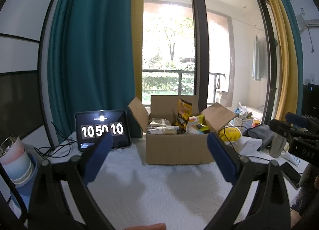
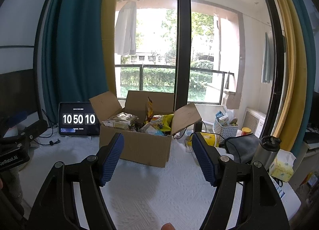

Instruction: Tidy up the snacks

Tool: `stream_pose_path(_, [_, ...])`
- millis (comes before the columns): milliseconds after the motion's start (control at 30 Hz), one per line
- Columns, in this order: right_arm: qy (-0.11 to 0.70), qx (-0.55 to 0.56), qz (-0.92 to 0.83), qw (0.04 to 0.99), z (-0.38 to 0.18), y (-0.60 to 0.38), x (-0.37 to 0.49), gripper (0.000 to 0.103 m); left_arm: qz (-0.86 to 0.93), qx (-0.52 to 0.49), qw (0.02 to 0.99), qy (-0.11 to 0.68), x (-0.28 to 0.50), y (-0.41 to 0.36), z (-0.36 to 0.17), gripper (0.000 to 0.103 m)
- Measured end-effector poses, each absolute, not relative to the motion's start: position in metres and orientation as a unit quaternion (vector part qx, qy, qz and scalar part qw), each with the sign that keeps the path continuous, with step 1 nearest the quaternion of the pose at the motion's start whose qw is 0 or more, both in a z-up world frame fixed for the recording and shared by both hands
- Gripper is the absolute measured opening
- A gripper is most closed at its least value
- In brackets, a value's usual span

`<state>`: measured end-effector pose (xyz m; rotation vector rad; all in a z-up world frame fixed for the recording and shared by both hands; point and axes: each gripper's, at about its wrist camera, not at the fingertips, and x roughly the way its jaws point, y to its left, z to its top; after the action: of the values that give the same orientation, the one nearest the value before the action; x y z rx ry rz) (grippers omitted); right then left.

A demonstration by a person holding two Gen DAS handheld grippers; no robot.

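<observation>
White textured cloth (image 2: 159, 190) covers the table, and an open cardboard box (image 1: 175, 146) sits on it near the window (image 2: 151, 54), flaps splayed outward. Snacks (image 2: 157, 124) fill the box: yellow and orange bags stand up among paler packets. Left of the box a tablet (image 1: 102, 130) leans upright showing 10 50 10, cables trailing beside it. Teal and yellow curtains (image 1: 89, 50) frame the glass; a balcony rail and greenery lie beyond. Right of the box stand a white basket (image 2: 226, 129), a steel flask (image 2: 268, 150) and a tissue pack (image 2: 282, 167). The left gripper (image 1: 160, 140) and right gripper (image 2: 157, 140) both hover spread wide and empty over the cloth, short of the box.
</observation>
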<state>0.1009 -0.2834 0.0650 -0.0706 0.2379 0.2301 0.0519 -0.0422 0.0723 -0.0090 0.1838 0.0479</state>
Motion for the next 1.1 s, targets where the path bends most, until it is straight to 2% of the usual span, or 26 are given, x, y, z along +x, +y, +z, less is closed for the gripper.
stream_pose_path(1100, [0.127,-0.033,0.111,0.985,0.0568,-0.2856,0.1030,0.074,0.020,-0.003,0.995,0.098,0.0533,-0.0489,0.0653,0.097])
